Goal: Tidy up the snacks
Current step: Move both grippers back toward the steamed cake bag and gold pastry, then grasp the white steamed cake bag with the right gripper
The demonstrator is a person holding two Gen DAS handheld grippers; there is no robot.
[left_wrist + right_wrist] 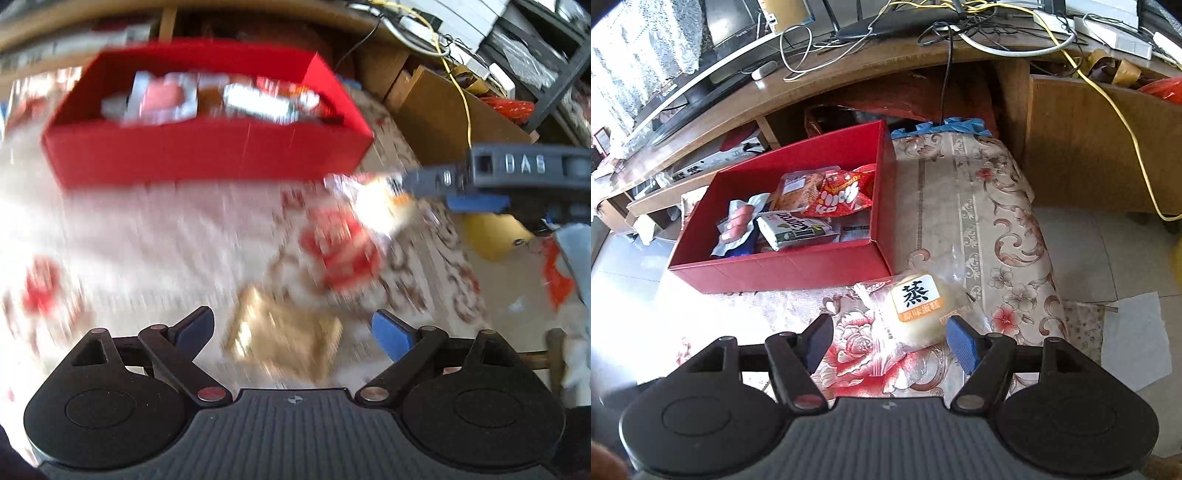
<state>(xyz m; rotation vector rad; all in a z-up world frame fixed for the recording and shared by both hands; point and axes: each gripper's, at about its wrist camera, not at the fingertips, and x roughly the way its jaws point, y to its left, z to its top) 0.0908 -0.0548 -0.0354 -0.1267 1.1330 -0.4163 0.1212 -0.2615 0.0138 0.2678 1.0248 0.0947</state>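
Observation:
A red box (783, 264) holding several snack packets stands on a floral cloth (960, 221); it also shows, blurred, in the left wrist view (207, 155). A steamed cake in a clear wrapper (916, 310) lies on the cloth in front of the box's near right corner. My right gripper (888, 341) is open, its fingers on either side of the cake's near end. My left gripper (291, 334) is open and empty above a tan snack packet (284, 341). The right gripper's fingers (476, 177) show at the cake (380, 206) in the left wrist view.
A wooden desk (849, 66) with cables and a monitor curves behind the box. A wooden cabinet (1089, 147) stands to the right. The cloth's right edge drops to a tiled floor (1108, 258) with a paper sheet (1134, 339).

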